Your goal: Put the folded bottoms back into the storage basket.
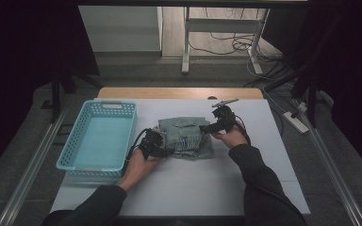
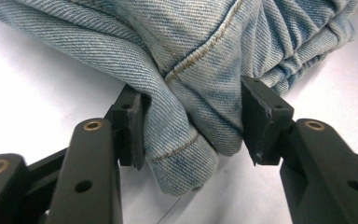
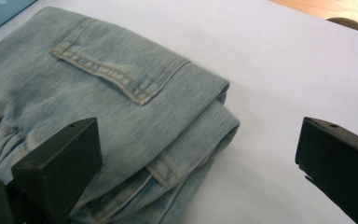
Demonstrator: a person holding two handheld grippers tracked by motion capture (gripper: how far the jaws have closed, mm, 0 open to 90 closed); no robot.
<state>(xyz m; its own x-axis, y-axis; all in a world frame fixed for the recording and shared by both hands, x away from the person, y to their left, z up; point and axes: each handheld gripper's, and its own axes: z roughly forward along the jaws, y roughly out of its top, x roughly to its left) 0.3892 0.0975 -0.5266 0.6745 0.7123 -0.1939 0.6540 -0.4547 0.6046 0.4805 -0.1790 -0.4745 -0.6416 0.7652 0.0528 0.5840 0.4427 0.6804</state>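
Observation:
A folded pair of light-blue jeans lies mid-table on the white sheet. My left gripper is at the jeans' near-left corner. In the left gripper view its jaws press from both sides on a thick fold of denim with the hem bulging below. My right gripper is at the jeans' right edge. It stands wide open, one jaw over the denim near the back pocket, the other over bare sheet, the folded corner between them.
A teal plastic basket, with nothing in it, stands just left of the jeans. The white sheet covers the table, with a strip of wood at the far edge. Table legs and cables lie on the floor beyond.

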